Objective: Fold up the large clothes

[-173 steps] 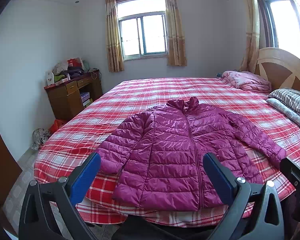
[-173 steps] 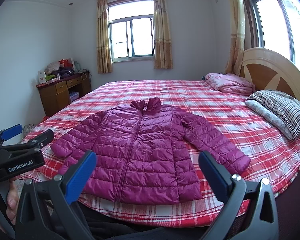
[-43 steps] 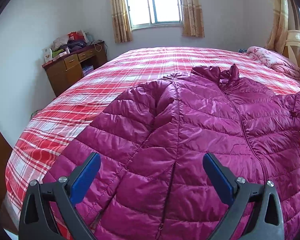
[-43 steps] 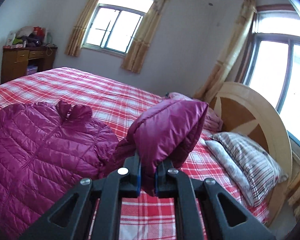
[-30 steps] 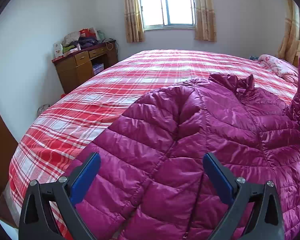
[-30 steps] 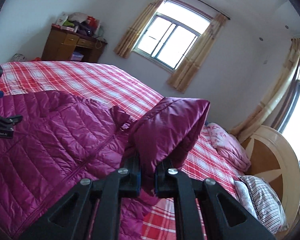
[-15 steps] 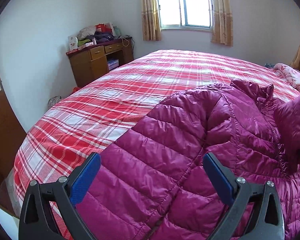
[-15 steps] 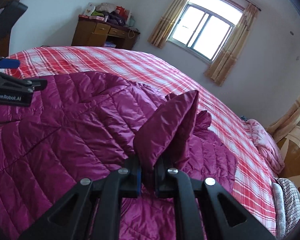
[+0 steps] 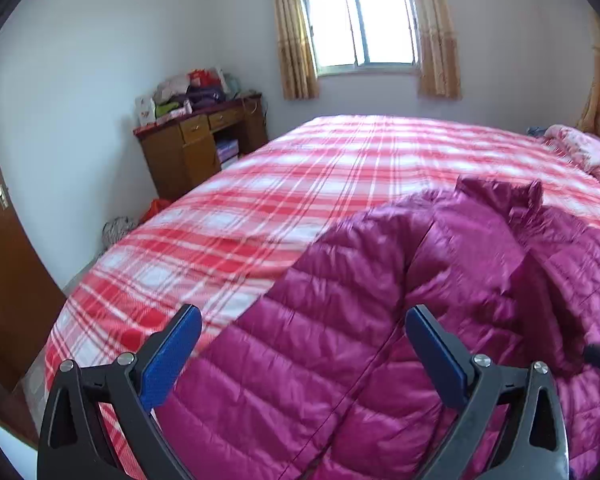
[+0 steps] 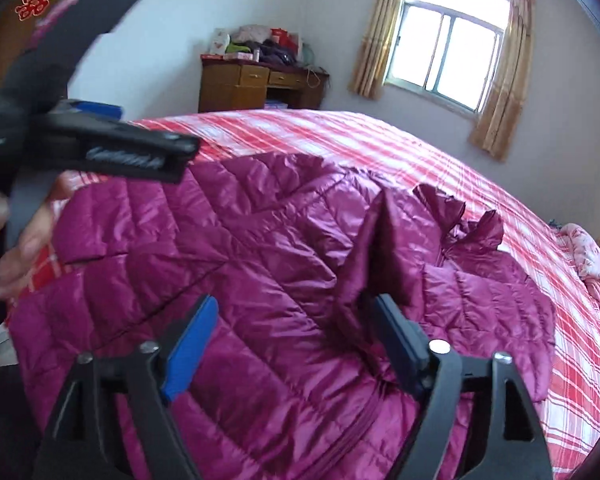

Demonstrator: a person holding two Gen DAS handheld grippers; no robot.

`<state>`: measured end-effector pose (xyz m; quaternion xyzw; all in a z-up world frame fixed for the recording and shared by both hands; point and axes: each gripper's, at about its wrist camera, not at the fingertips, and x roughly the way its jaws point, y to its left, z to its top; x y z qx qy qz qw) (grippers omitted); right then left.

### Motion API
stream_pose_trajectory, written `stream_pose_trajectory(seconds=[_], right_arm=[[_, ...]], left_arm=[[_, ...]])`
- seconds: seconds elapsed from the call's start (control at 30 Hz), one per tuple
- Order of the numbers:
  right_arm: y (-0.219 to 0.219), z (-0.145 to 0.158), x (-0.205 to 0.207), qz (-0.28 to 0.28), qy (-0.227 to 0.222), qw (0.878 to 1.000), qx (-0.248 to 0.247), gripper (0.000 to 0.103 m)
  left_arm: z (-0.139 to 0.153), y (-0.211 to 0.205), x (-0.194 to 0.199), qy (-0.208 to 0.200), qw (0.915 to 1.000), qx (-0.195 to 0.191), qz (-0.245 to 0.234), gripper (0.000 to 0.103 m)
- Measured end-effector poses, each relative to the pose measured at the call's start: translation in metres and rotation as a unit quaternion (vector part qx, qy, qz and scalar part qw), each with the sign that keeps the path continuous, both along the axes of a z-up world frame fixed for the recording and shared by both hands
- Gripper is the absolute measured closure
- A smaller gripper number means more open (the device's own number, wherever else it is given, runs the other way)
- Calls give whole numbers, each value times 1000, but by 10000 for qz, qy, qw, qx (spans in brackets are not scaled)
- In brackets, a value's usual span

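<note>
Now both grippers, left [image 9: 302, 350] and right [image 10: 294, 338], hold fingers apart over the jacket [image 10: 260, 264] on the bed [image 9: 300, 184].

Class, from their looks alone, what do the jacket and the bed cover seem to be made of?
Jacket: probably thin synthetic shell, nylon-like, over soft filling; it shines and puffs between stitched quilting lines. Bed cover: likely woven cotton-type cloth; matte red and white plaid, no sheen.

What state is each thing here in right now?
Magenta quilted puffer jacket: spread on the bed, zipped, one sleeve laid over its front.
Left claw: open, above the jacket's other sleeve.
Right claw: open, sleeve cuff at one finger.
Red plaid bedspread: flat.
</note>
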<state>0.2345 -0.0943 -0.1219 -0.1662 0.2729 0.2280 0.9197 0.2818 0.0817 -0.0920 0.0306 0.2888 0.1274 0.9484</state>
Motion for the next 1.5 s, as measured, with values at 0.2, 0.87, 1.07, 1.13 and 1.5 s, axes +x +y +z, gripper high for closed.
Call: stream_pose_trajectory(seconds=[0.2,0.87,1.07,1.13,1.5], right_arm=[[-66,20,8,-771,210,9945,685,49],[-136,-54,89,-2475,1037,9633,-6,70],[-141,-55,85,-2331,1073,9665,-88,70],[-141,-56,84,-2274,1077,9677,-167,70],[-184,8,100,-2703,526,9581,785,65]], left_arm=[[29,-41,8,-413,9982,71,-427,1],[-66,-104,51,716,9912,1011,-474,1],[-13,-115,51,119,9963,497,-696,1],[-18,-126,60,176,9948,481,-878,1],[-97,-145,102,1076,9868,726,-969,1]])
